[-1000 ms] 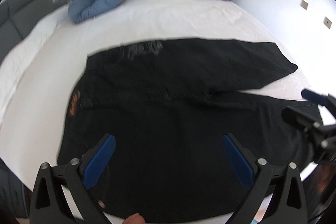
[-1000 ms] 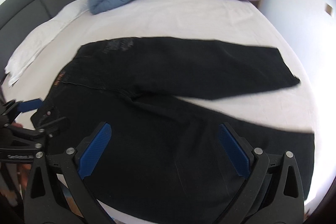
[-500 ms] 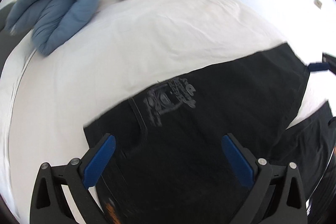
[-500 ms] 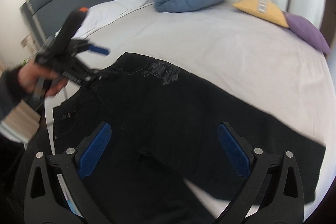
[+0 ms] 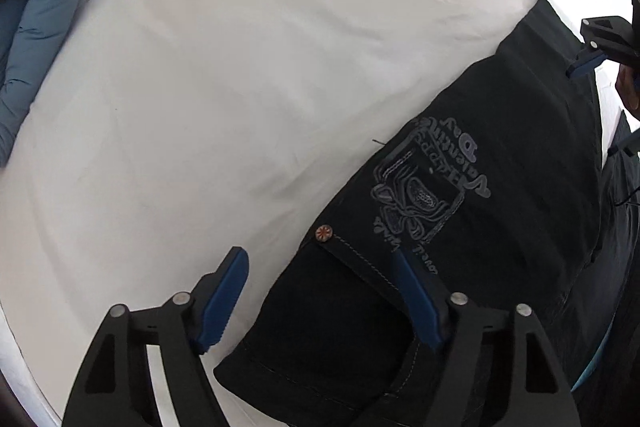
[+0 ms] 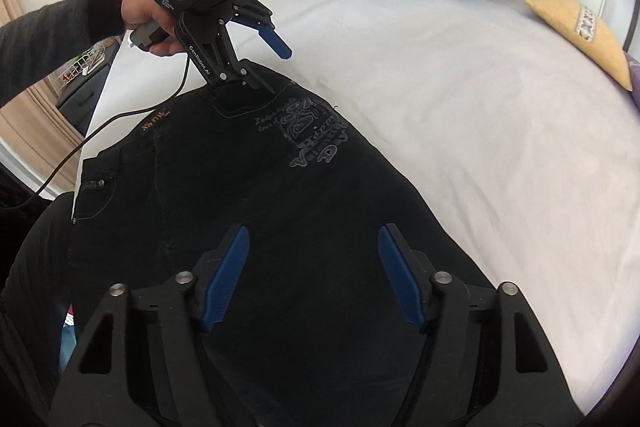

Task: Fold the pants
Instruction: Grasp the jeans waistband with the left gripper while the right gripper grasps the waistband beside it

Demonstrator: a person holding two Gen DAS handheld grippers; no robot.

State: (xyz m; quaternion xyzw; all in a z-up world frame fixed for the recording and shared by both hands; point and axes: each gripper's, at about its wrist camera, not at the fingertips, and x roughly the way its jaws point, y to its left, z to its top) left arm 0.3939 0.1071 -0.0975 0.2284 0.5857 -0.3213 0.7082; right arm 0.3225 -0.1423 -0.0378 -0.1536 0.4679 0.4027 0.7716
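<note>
Pants (image 6: 280, 211), black, lie flat on the white bed (image 6: 460, 99) with their long axis running from the waistband at the left tongs (image 6: 260, 67) down to the leg under the right tongs (image 6: 314, 281). The waist end points toward the grey headboard side; the printed grey emblem (image 5: 428, 195) sits on the hip just ahead of the left tongs (image 5: 320, 295). Left tongs straddle the waistband's outer corner, one blue pad over the sheet, the other over the cloth; the jaws have just been closing, yet remain apart with no pinch visible. Right tongs hover over the thigh, jaws likewise narrowing but still parted, gripping nothing. A hand (image 6: 146, 15) carries the left tool.
</note>
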